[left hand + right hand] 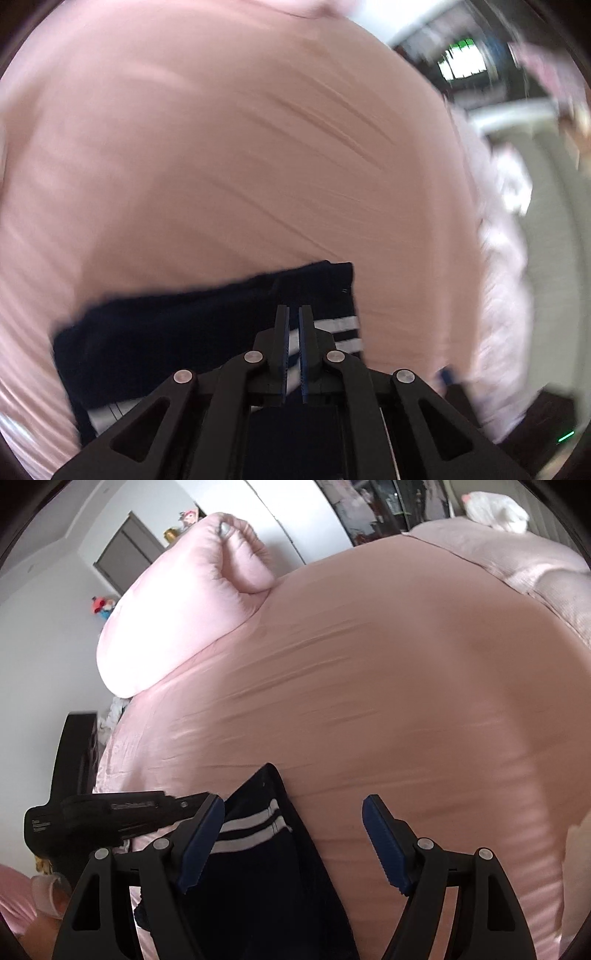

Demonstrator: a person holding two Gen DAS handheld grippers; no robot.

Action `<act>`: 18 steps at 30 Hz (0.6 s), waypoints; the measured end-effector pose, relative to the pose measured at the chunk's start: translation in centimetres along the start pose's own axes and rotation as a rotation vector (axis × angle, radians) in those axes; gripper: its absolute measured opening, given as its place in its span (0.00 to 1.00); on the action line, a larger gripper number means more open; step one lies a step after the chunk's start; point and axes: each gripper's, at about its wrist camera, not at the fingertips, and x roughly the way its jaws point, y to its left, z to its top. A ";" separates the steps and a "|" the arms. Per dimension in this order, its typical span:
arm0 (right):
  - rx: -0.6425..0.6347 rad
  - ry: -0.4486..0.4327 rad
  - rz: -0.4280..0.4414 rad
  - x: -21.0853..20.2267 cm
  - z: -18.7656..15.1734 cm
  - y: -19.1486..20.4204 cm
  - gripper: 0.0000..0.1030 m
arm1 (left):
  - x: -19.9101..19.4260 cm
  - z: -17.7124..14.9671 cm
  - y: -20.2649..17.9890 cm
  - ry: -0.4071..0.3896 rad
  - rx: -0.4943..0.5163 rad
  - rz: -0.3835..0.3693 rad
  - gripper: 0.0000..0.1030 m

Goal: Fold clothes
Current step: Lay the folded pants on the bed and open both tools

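Right wrist view shows the dark striped garment (258, 867) lying folded on the pink bedspread (406, 683), right gripper (293, 812) spread wide and empty above it, left gripper (294, 314) clenched on nothing; soft, light, limp cloth, probably best pinched at a folded edge.

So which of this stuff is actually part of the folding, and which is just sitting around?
Part of the job:
dark navy garment with white stripes
left gripper
right gripper

Just lying about:
pink satin bedsheet
puffy pink pillow
white plush toy
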 end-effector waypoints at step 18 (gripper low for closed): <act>-0.040 -0.021 -0.062 -3.8 -6.7 -1.1 0.75 | -3.0 -4.1 3.6 0.007 -0.281 -0.368 0.75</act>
